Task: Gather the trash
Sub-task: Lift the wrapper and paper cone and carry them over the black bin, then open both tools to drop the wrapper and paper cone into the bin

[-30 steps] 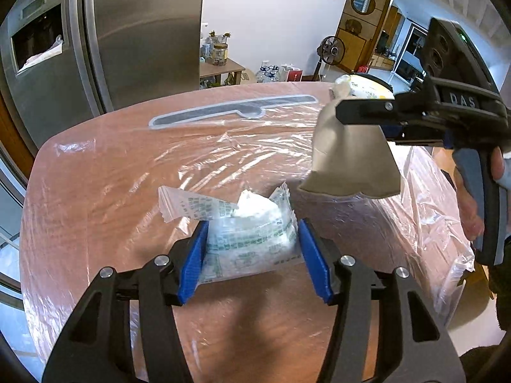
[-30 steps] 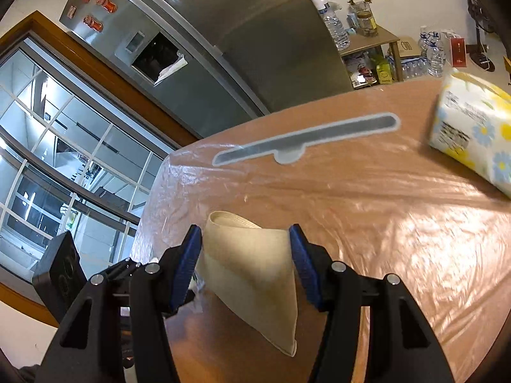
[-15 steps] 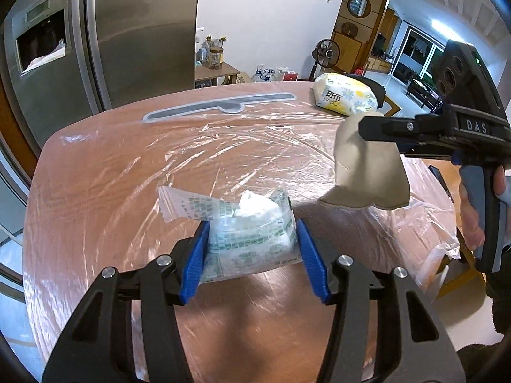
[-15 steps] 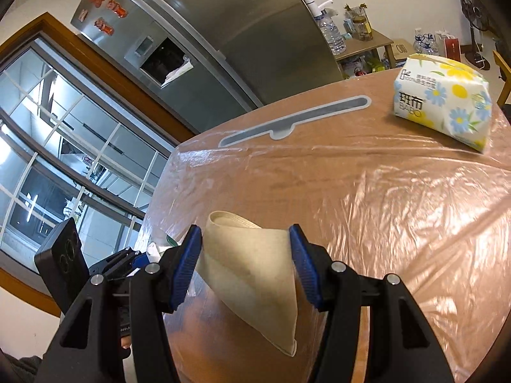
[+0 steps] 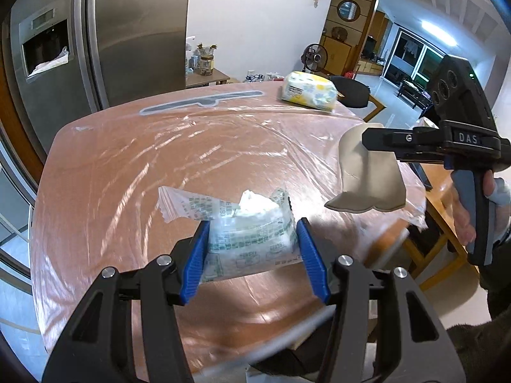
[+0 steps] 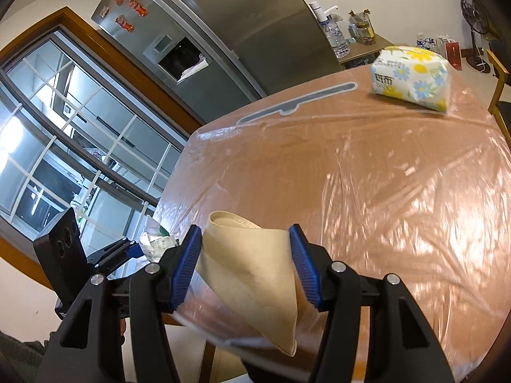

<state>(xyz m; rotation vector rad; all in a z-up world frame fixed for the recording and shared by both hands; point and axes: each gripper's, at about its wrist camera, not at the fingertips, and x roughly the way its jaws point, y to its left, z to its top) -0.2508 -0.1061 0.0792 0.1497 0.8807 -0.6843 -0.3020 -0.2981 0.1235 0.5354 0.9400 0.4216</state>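
Observation:
My left gripper (image 5: 252, 236) is shut on a crumpled clear plastic wrapper (image 5: 249, 233) with green print and white tissue inside, held above the near part of the table (image 5: 127, 175). My right gripper (image 6: 246, 245) is shut on a tan paper cone filter (image 6: 252, 271), which hangs down between the blue pads. In the left wrist view the right gripper (image 5: 367, 143) shows at the right with the tan filter (image 5: 367, 178) dangling over the table's right edge. The left gripper (image 6: 127, 249) with the wrapper (image 6: 156, 239) shows at the lower left of the right wrist view.
The table is wrapped in shiny clear plastic film. A flowered tissue pack (image 6: 412, 76) lies at its far right corner; a grey strip (image 5: 204, 102) lies near the far edge. A steel fridge (image 5: 127, 32) stands behind. A wooden chair (image 6: 498, 73) is at the far right.
Both grippers have drawn back from the table toward its near edge and risen slightly, each still holding its piece. More of the table and the tissue pack has come into view.

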